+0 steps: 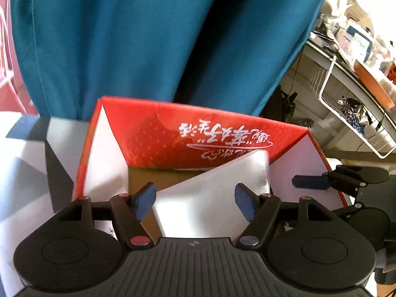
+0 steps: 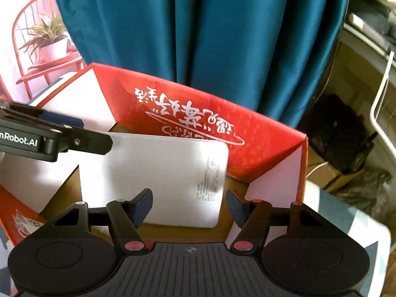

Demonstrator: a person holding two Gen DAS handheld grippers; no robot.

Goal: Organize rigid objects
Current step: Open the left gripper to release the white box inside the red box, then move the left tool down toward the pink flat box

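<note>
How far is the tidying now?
Done: a white slab already lies flat inside the red box. In hand: nothing; the left gripper and right gripper both hover over the box, jaws apart. No other loose items are in view.

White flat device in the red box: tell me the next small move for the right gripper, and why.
Probably ease the right gripper back out of the red box. The white flat device lies inside on the cardboard floor, and neither pad seems to press on it, so it looks placed.
</note>
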